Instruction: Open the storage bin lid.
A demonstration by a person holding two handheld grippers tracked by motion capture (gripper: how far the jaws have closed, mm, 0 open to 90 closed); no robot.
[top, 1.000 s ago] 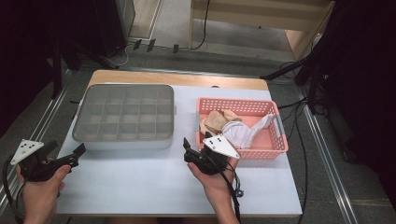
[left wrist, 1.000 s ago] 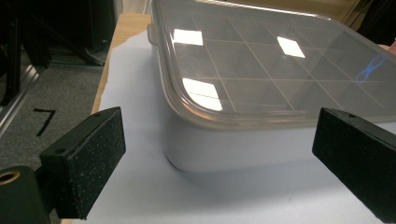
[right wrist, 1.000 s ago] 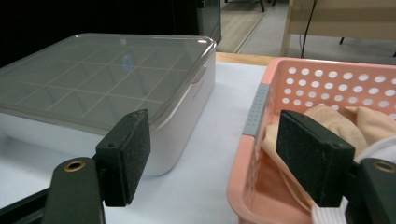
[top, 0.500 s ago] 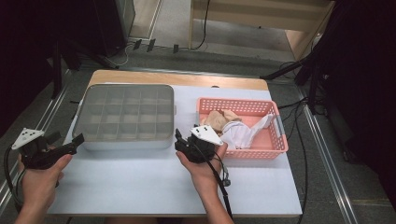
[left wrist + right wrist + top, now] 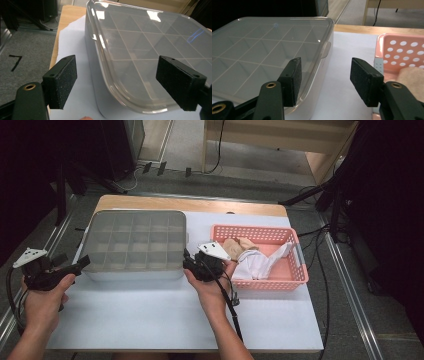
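Both claws sit wide open at the box (image 5: 132,245): left claw (image 5: 80,264) at its near-left corner, right claw (image 5: 187,262) at its near-right corner. The box, lid on, sits on the surface (image 5: 165,320), with the pink basket (image 5: 295,275) just right of it.

The frosted lid (image 5: 134,240) is blurring whatever's sitting in the compartment box (image 5: 132,270), can't tell what's in there. The pink basket (image 5: 402,50) is getting cut off at the right gripper view's edge, and the clothes (image 5: 252,257) are too bunched up to identify.
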